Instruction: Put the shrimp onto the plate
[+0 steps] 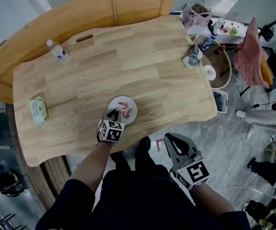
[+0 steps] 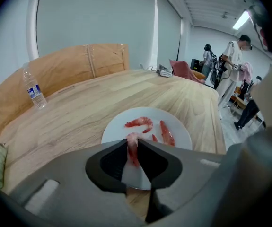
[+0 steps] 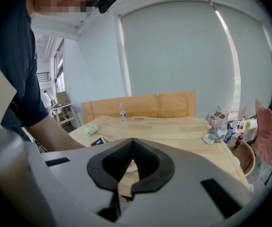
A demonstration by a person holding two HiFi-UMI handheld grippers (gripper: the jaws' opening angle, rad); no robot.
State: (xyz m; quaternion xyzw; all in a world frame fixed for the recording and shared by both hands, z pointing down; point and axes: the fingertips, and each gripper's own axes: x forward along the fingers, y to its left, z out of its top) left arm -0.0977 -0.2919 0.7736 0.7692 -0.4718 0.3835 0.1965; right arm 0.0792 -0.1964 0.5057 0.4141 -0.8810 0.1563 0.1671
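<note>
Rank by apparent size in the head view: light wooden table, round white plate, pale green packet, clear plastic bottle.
1. Light wooden table
2. Round white plate and pale green packet, too alike to rank
3. Clear plastic bottle, smallest

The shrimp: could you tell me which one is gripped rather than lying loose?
The pale shrimp pinched in the left gripper over the plate's near edge; the redder shrimp lie loose on it.
</note>
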